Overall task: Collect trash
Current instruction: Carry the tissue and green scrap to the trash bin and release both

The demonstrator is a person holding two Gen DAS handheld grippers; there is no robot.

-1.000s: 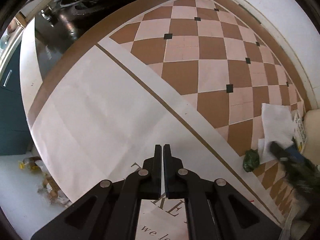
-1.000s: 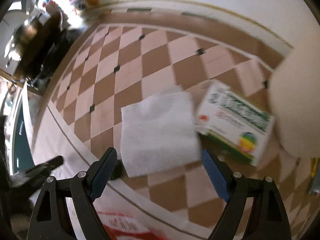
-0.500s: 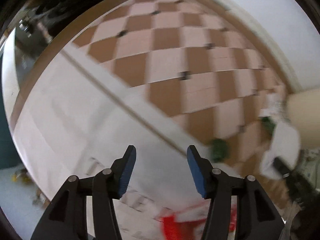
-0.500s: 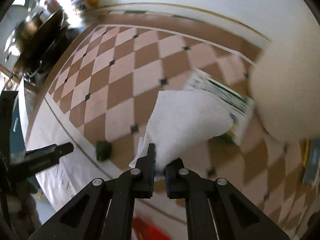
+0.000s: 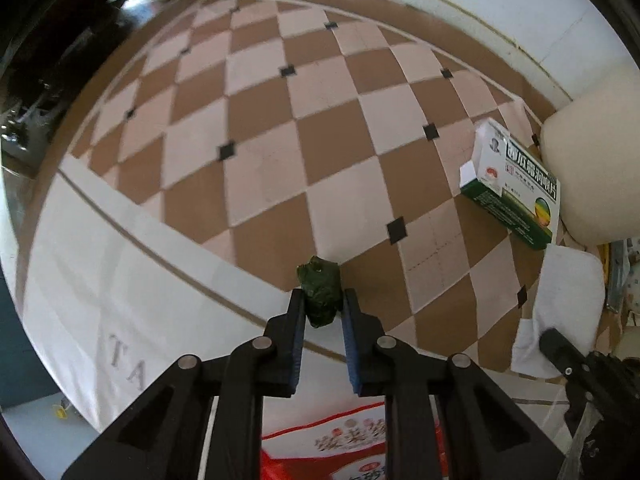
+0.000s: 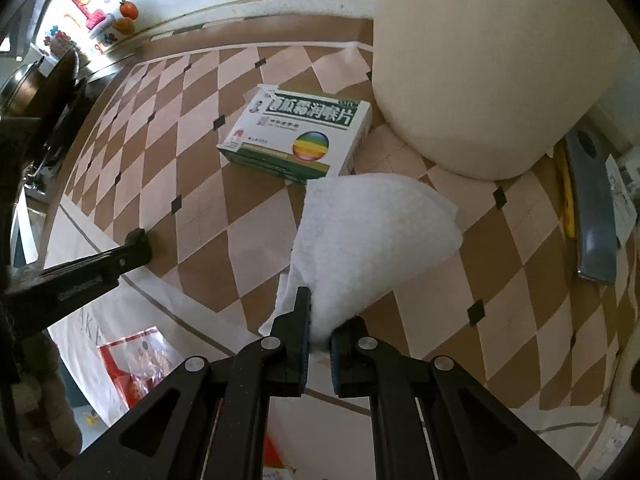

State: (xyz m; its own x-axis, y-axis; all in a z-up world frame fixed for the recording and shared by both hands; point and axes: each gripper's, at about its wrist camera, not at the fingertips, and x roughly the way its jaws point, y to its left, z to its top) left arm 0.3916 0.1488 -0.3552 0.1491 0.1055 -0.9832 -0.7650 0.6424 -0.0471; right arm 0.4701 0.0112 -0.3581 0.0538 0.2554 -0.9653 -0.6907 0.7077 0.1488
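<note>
Under both of your grippers runs a floor (image 5: 256, 168) of brown and pale pink diamond tiles with small black insets, edged by a brown border and a white wall. Along its near side lies a broad white sheet (image 5: 120, 292) with grey lettering, and a red printed bag (image 6: 136, 364) rests on that sheet close to you. At the far right stands a large cream rounded object (image 6: 472, 64), its base on the tiles.

Just beside that cream object lies a green and white medicine box (image 6: 300, 136), flat on the floor with one end flap open.

Your right gripper (image 6: 318, 328) has its jaws pinched almost together on a corner of a white paper towel (image 6: 372, 240); the rest of the towel fans out beyond the fingertips, and its far edge overlaps the near corner of the box in the right wrist view. From the left wrist view the same towel shows at the right, hanging by the black tip of that gripper.

Your left gripper (image 5: 322, 304) points steeply down at the seam between the white sheet and the tiles. Its jaws have just been closing, and a small crumpled dark green scrap (image 5: 320, 288) sits between the blue pads (image 5: 349, 332), which press on its two sides.
</note>
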